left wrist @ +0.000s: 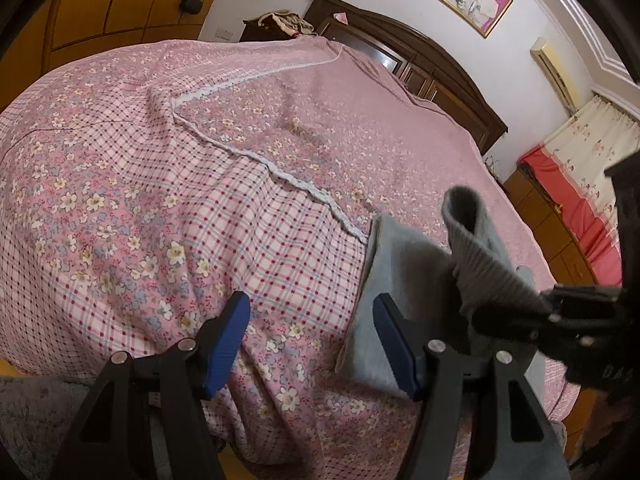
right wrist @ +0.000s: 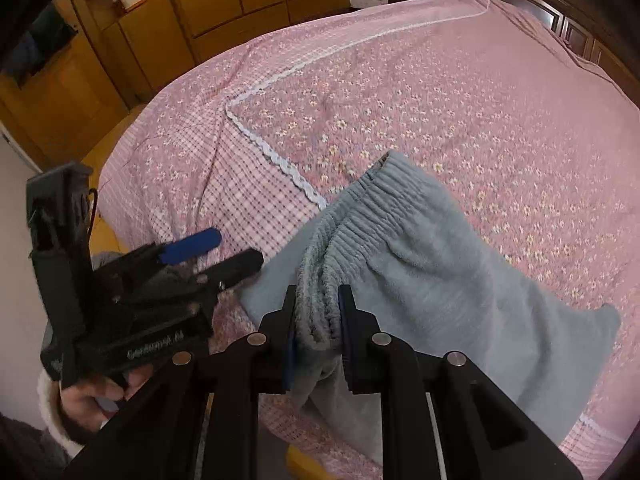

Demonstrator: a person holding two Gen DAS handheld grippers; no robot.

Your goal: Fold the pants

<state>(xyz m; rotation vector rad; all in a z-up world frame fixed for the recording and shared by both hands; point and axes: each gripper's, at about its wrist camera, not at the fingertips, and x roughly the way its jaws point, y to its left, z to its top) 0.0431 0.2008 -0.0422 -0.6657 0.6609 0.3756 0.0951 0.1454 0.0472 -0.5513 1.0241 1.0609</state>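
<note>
Grey fleece pants (right wrist: pixel 440 280) lie on the near part of a pink flowered bedspread (right wrist: pixel 480 100). My right gripper (right wrist: pixel 318 312) is shut on a bunch of their ribbed elastic waistband, lifted a little off the bed. The left wrist view shows the same grip from the side: the right gripper (left wrist: pixel 552 304) holds a raised loop of the pants (left wrist: pixel 400 264). My left gripper (left wrist: pixel 312 340) is open over the bedspread (left wrist: pixel 200 160), its right blue pad over the pants' left edge and nothing pinched. From the right wrist it shows as the left gripper (right wrist: pixel 240 246), held by a hand (right wrist: pixel 92 396).
A white lace seam (right wrist: pixel 280 160) crosses the bedspread just beyond the pants. A dark wooden headboard (left wrist: pixel 420 60) stands at the far end, with a bedside table holding clothes (left wrist: pixel 280 20). Yellow wooden wardrobes (right wrist: pixel 140 20) line the left wall. The bed's near edge drops to the floor.
</note>
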